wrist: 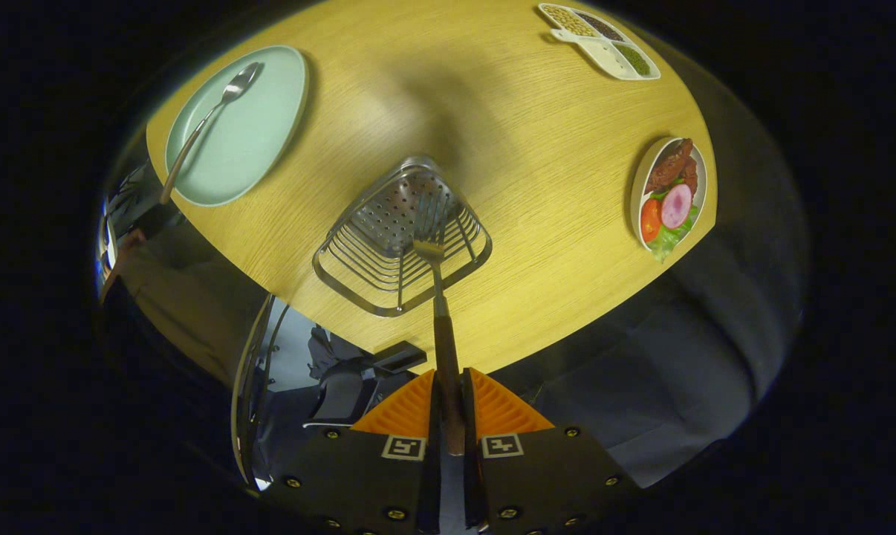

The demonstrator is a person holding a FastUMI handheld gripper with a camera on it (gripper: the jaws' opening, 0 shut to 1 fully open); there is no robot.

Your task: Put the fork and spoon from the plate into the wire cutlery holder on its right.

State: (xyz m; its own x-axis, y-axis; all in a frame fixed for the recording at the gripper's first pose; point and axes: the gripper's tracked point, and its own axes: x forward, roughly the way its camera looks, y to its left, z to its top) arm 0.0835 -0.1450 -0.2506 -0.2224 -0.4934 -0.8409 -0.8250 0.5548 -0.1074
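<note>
Table [507,134]: tongs [448,405] clamp fork [439,297], tines w/in holder [400,238].

Fork [439,297] tines over wire cutlery holder [402,236]; spoon [206,122] lies on green plate [258,141].

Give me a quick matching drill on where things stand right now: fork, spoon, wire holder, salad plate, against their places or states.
Things:
1. fork
2. spoon
3. wire cutlery holder
4. salad plate

Places or states:
A. lying on the green plate
B. on the table, just ahead of the gripper, under the fork's tines
C. handle clamped in the jaws, tines over the holder
D. off to the holder's right, near the table edge

Pairs: 1-C, 2-A, 3-B, 4-D
</note>
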